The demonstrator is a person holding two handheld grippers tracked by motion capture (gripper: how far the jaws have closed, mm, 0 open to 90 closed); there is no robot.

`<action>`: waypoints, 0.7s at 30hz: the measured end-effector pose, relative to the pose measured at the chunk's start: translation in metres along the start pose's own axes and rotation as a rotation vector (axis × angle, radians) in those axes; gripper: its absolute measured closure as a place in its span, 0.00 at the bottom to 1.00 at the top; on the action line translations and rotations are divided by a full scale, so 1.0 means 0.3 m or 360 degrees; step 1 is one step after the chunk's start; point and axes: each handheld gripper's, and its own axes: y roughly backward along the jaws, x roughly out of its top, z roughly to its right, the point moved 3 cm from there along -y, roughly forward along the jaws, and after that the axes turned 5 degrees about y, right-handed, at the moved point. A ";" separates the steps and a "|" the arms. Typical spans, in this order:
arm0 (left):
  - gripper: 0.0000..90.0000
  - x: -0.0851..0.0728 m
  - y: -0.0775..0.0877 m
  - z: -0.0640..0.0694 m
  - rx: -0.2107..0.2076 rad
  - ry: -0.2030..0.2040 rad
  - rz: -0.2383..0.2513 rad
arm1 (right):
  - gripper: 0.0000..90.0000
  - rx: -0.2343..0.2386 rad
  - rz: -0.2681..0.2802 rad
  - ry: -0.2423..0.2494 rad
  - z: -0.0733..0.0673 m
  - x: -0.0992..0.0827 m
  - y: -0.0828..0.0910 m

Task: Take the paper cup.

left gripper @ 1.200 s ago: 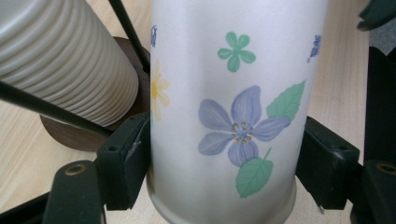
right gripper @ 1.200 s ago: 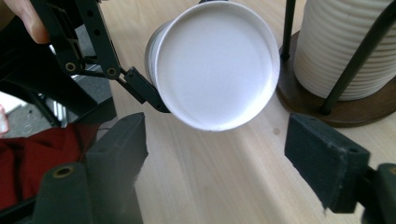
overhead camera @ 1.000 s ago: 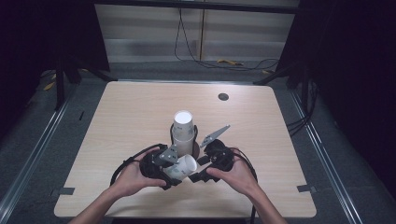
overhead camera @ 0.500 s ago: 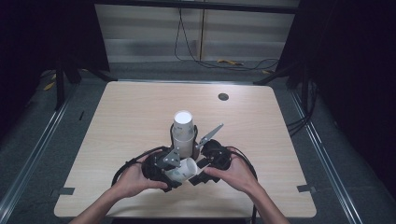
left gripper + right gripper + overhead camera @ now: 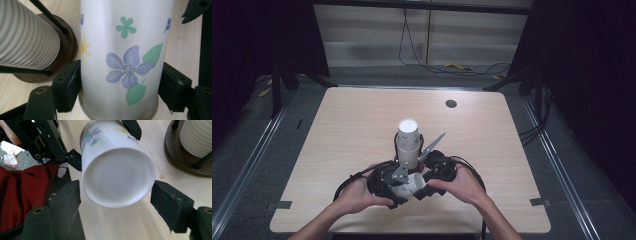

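A white paper cup printed with flowers [image 5: 410,186] lies on its side just above the table, between my two grippers. My left gripper [image 5: 120,90] is shut on the flowered cup [image 5: 122,55], with a pad pressed to each side of its wall. My right gripper [image 5: 116,205] faces the cup's round bottom [image 5: 117,177]. Its jaws have just been closing and now meet the bottom rim on both sides. Just behind stands a stack of ribbed cups [image 5: 408,137] in a wire holder on a dark wooden base [image 5: 180,155].
A small dark disc [image 5: 451,103] lies on the wooden table [image 5: 337,130] at the far right. Black cables loop beside both hands near the front edge. A red cloth [image 5: 22,195] shows below the table's edge in the right gripper view.
My right gripper has edged slightly left, closer to the cup's bottom. The left gripper and the cup have stayed in place.
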 end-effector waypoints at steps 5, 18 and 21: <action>0.30 0.009 -0.009 0.012 -0.0005 -0.0028 -0.0030 | 0.25 0.0022 -0.0024 0.0002 0.002 0.007 -0.008; 0.33 0.021 -0.005 0.028 -0.0007 -0.0061 -0.0004 | 0.34 0.0065 -0.0046 0.0004 0.002 0.028 -0.027; 0.33 0.022 -0.001 0.026 -0.0011 -0.0053 0.0014 | 0.35 0.0073 -0.0030 0.0008 0.005 0.029 -0.025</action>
